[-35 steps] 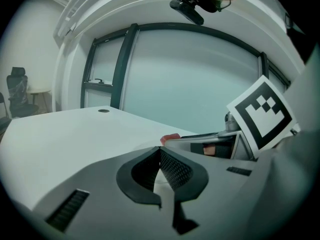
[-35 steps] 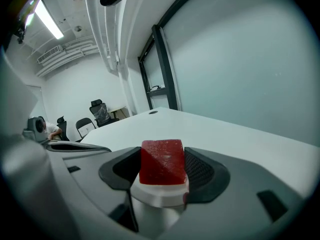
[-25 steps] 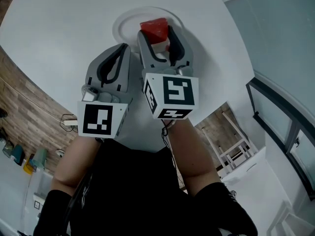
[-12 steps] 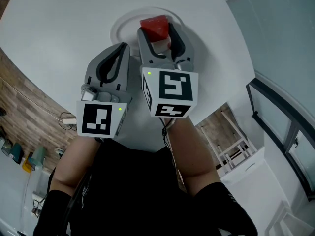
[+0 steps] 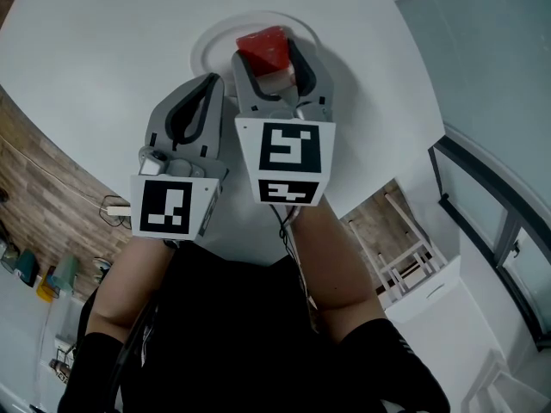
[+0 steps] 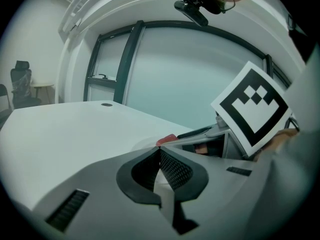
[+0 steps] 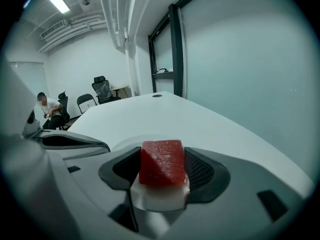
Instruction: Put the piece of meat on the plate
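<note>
So the piece of meat (a red block with a pale, fatty-looking layer underneath) is clamped between the jaws of the right gripper, which are only as far apart as the block is wide. From the head view it sits right over the white plate on the round white table. I can't tell whether it's touching the plate or hanging just above it. The left gripper is parked just beside the right one with its jaws pressed together and nothing in them. I'd say the carrying part is basically done, and what's left is setting the meat down, opening the jaws and backing off.
</note>
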